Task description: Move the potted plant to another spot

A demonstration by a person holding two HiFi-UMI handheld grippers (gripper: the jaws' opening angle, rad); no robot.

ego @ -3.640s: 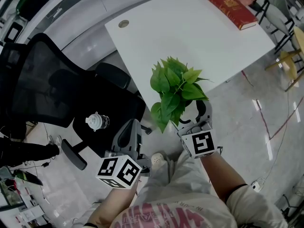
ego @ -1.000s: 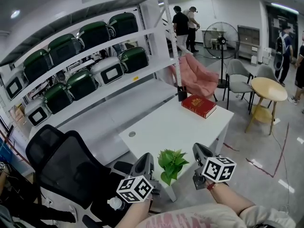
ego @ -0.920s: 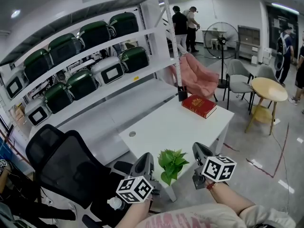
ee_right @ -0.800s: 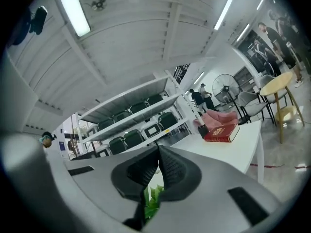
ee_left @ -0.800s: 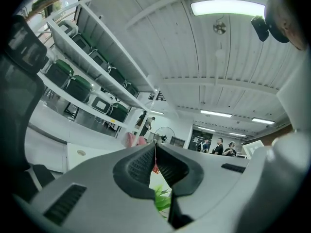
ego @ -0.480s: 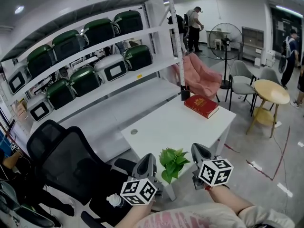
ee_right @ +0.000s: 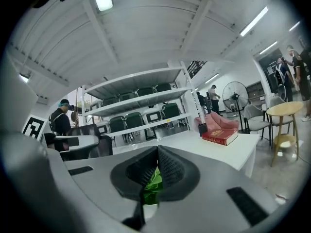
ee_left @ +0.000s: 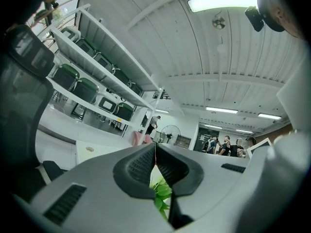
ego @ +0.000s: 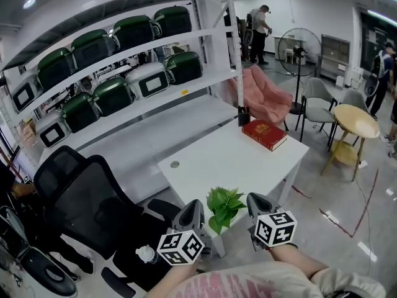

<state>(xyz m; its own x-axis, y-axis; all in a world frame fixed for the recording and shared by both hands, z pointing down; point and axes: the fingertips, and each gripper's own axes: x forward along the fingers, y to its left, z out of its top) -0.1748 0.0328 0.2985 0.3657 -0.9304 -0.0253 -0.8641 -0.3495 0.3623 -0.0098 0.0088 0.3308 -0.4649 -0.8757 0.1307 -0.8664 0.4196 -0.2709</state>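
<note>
Head view: the potted plant point(ego: 224, 205) showed as a tuft of green leaves over the near corner of the white table point(ego: 229, 160), between the left gripper point(ego: 193, 208) and the right gripper point(ego: 255, 201) and just beside both. The pot was hidden, so I could not tell whether it stood on the table. The far end of the table carried a red book point(ego: 263, 134) with a small black object point(ego: 243, 115) just behind it, both well apart from the plant. A black office chair point(ego: 80, 194) stood close on the left with a bottle point(ego: 144, 254) on its seat. Behind the table ran a white shelf point(ego: 130, 61) loaded with green cases. To the right stood a pink seat point(ego: 265, 97), a fan point(ego: 299, 45), a grey chair point(ego: 317, 101) and a round yellow table point(ego: 355, 120) on a glossy grey floor point(ego: 335, 228). Left gripper view: the jaws met at the tips with nothing clamped. Green leaves showed through the gap beneath them, with the shelf and fan beyond. Right gripper view: the jaws were together at the tips. Leaves and a bit of white pot showed in the gap below, and I could not tell whether the pads touched the plant. The book lay ahead to the right, a person point(ee_right: 60, 120) in a cap stood at the left, and strip lights ran along the ceiling.
</note>
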